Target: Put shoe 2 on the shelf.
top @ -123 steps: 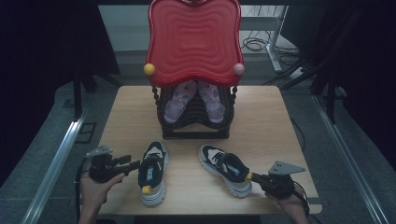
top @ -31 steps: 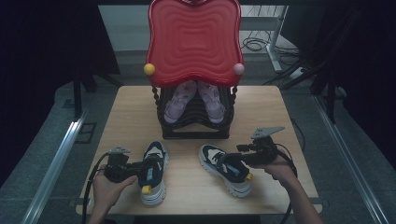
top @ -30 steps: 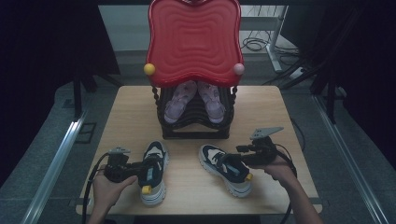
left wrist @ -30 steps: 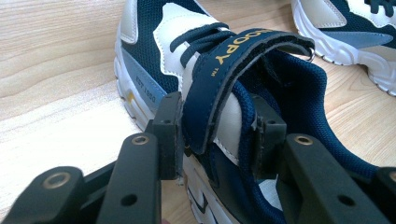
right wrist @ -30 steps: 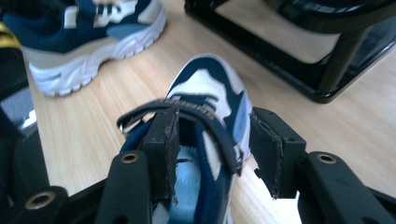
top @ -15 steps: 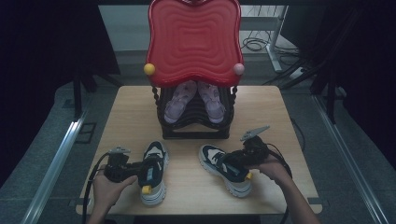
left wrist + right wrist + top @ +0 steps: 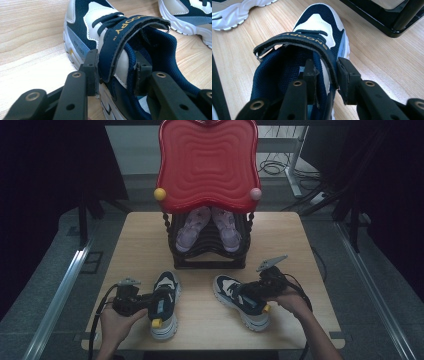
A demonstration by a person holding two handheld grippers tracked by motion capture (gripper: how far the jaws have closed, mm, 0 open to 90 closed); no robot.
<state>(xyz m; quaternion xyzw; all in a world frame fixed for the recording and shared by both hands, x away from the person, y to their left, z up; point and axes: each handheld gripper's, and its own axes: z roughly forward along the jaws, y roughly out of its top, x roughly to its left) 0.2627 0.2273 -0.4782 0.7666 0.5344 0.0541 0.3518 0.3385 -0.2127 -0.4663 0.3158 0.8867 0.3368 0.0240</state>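
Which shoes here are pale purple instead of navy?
The purple pair on the black rack under the red chair; the two navy sneakers lie on the table.

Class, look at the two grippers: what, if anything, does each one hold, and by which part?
The left gripper clamps the left navy-and-white sneaker by its collar side wall, at the strap's end. The right gripper clamps the right navy-and-white sneaker likewise.
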